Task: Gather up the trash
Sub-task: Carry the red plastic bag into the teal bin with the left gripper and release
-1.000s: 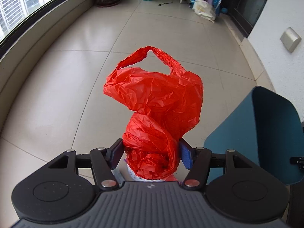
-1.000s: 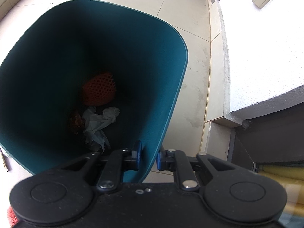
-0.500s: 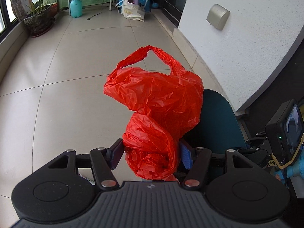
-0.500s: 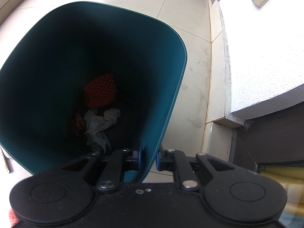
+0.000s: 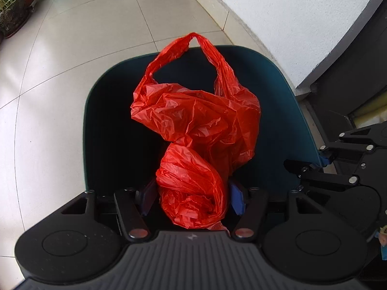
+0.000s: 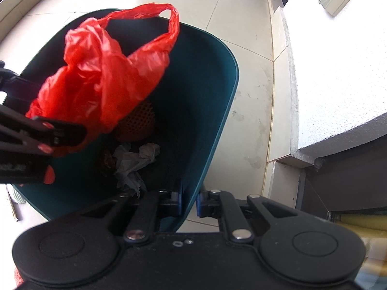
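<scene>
Left gripper [image 5: 192,199] clamps the crumpled red plastic bag [image 5: 200,130] above the open mouth of the teal bin [image 6: 212,111], while right gripper [image 6: 188,204] pinches the bin's near rim, paper scraps [image 6: 135,164] lying inside.

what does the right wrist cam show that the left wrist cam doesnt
Only the right wrist view shows the bin's contents: crumpled white paper and an orange mesh piece, plus the right gripper clamped on the bin wall. Only the left wrist view shows the left gripper pinching the bag's twisted end. Both show the red plastic bag over the teal bin.
</scene>
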`<action>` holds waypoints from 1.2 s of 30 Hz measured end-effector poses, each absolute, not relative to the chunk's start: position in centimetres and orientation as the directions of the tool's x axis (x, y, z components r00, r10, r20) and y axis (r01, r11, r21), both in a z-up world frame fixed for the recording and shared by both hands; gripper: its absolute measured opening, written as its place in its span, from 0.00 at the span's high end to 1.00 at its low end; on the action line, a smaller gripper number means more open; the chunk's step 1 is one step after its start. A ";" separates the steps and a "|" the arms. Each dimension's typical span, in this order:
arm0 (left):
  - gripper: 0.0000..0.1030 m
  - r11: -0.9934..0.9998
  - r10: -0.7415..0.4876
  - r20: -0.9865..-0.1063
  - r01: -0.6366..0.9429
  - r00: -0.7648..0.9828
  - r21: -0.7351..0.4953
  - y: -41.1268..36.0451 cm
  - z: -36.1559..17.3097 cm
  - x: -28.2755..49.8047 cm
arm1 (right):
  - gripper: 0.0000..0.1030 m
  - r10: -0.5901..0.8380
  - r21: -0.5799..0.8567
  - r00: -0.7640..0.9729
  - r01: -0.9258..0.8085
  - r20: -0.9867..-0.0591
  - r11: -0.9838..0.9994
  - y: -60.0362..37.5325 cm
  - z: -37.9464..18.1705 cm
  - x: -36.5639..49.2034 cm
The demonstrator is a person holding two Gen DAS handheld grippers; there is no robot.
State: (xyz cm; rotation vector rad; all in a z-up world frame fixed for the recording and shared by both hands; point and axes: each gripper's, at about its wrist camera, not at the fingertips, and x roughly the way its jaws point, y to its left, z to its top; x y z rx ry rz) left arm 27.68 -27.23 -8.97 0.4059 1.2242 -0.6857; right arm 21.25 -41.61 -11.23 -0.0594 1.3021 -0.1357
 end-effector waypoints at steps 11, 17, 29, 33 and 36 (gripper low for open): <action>0.40 0.730 -0.190 -0.975 0.681 0.119 -0.059 -29.0 -13.2 27.9 | 0.91 -0.128 -0.115 0.268 0.065 -0.955 0.991 -41.7 -11.4 21.0; 0.39 0.715 -0.178 -0.977 0.697 0.120 -0.045 -29.6 -14.2 27.9 | 0.91 -0.126 -0.113 0.268 0.065 -0.955 0.991 -41.8 -11.4 20.9; 0.38 0.712 -0.224 -0.959 0.702 0.175 -0.038 -28.3 -11.7 26.7 | 0.91 -0.123 -0.106 0.256 0.079 -0.959 0.991 -41.9 -11.6 21.3; 0.31 0.711 -0.268 -0.943 0.701 0.196 -0.056 -27.3 -10.5 26.3 | 0.91 -0.126 -0.109 0.253 0.080 -0.959 0.991 -41.9 -11.6 21.4; 0.27 0.707 -0.291 -0.932 0.705 0.218 -0.055 -26.8 -9.2 26.0 | 0.91 -0.124 -0.106 0.251 0.085 -0.960 0.991 -42.0 -11.6 21.5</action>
